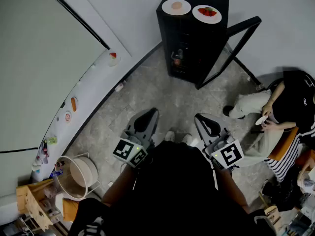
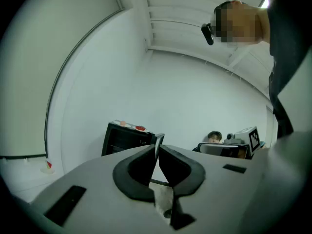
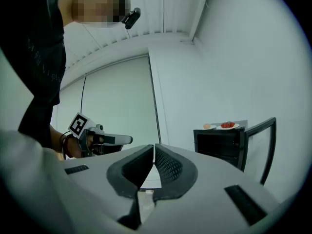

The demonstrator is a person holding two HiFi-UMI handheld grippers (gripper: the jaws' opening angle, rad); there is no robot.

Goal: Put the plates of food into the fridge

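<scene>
No text, label, brand or number can be read anywhere.

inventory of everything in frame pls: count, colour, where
fridge: 1, black, by the wall ahead, door open
plate with pale round food: 1, white, on the fridge top, left
plate with red food: 1, white, on the fridge top, right
seated person: 1, dark top, right of the fridge, small white dish in hand
tub: 1, white, round, lower left
left hand-held gripper: 1, grey, shut, empty
right hand-held gripper: 1, grey, shut, empty
</scene>
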